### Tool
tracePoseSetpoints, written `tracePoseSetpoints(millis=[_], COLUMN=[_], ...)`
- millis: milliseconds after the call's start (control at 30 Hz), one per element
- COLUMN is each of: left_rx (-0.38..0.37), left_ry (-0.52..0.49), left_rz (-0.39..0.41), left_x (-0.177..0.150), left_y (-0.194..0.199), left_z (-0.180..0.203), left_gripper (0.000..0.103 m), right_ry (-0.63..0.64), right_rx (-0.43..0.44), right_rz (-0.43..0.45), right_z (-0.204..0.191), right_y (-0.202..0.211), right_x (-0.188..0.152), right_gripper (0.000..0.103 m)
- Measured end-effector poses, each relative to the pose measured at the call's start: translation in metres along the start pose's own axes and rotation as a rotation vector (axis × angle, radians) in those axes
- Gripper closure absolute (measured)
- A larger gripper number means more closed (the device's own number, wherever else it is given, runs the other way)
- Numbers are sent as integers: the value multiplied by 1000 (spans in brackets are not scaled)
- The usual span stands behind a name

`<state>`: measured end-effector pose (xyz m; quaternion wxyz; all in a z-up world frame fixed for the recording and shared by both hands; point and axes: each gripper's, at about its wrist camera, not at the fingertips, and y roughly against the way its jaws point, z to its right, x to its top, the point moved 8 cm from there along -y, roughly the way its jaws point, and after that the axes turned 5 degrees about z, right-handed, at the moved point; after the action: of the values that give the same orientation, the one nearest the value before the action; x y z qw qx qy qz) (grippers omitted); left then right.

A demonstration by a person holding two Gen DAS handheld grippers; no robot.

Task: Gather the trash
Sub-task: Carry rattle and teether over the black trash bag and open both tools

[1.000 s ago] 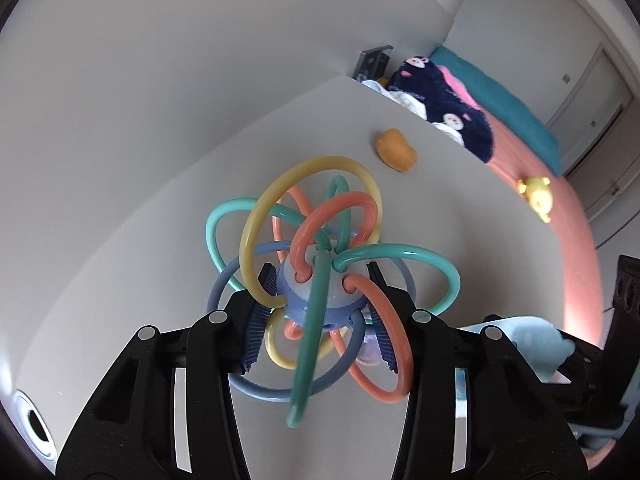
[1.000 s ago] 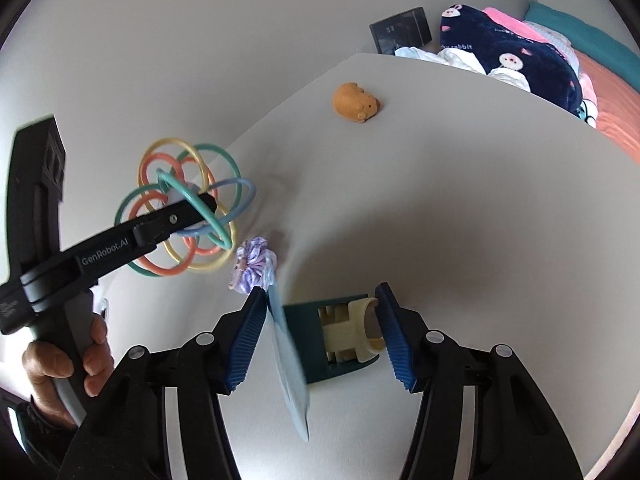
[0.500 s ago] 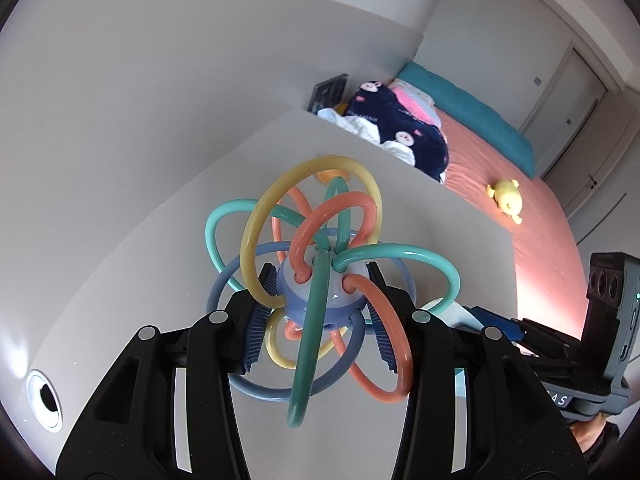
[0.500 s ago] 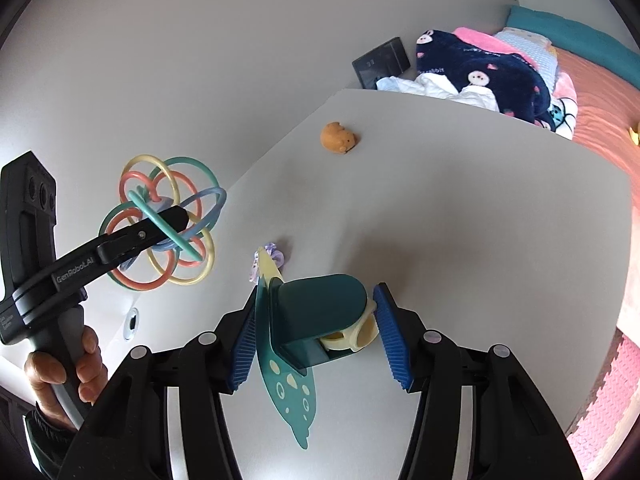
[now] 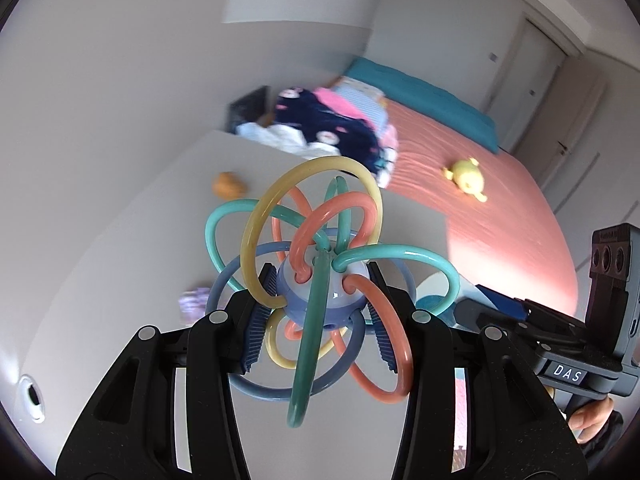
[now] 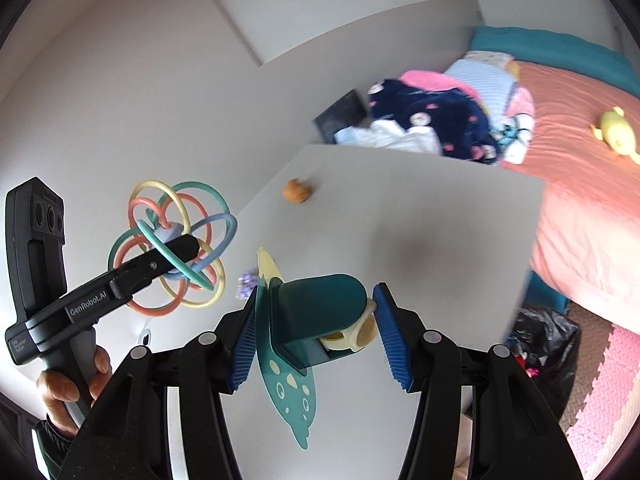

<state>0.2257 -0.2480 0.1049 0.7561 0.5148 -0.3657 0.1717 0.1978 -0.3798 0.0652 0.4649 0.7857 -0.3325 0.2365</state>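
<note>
Loop rattle: lilac hub clamped between the pads of the left gripper, held in the air above the table; its coloured loops fan out on all sides, and one long teal loop hangs down towards the camera. Teal toy: held above the table, pressed by the left pad of the right gripper, while contact at the right pad cannot be told; its rounded body lies crosswise between the pads, cream wheel towards the right pad, and a flat spotted fin points down. On the table beyond the rattle lie a purple scrunchie and, farther off, an orange toy. Past the table's far edge stands a bed with piled clothes.
</note>
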Motion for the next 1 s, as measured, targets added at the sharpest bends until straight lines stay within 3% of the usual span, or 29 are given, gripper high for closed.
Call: tracePoseSetpoints(millis=[300,600,900,1000], left_rx=[-114,-177,-176,-180], left_ry=[-110,-238,-346,-372], left_rz=[-77,-237,-410,-512], left_x=[-17,-55,-93,-109], left_y=[-50,-104,-154,-176], left_z=[113,210,259,271], left_gripper=[58,58,58,55], right_ry=[-95,-203,-313,-345], right_rx=[-123,-263,-351,-392], right_rz=[61,79,23,-40], right_z=[100,203,282,301], right_y=[61,100,103,95], right_x=[1,-11,-34,-38], right_gripper=[47,47,47,42])
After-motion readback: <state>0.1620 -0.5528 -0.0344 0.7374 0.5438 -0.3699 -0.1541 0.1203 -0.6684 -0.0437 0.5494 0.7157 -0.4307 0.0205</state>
